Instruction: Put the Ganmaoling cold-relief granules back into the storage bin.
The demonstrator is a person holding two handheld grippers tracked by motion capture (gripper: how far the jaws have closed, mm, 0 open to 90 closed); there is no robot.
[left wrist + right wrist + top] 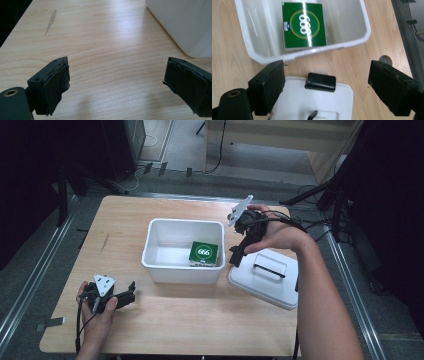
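the right hand-held gripper hangs wide open and empty over the white lid, which lies on the bench beside the bin holding the green box. the left hand-held gripper rests open, empty. an off-centre grab at the black handle could tip the lid.

Bright overhead light on table; dark surroundings; glare streak across green box; soft focus.

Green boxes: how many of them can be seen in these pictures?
1. The green box lies inside the white bin, near its right wall, beside the white lid on the table. The bin's near wall could hide something small.
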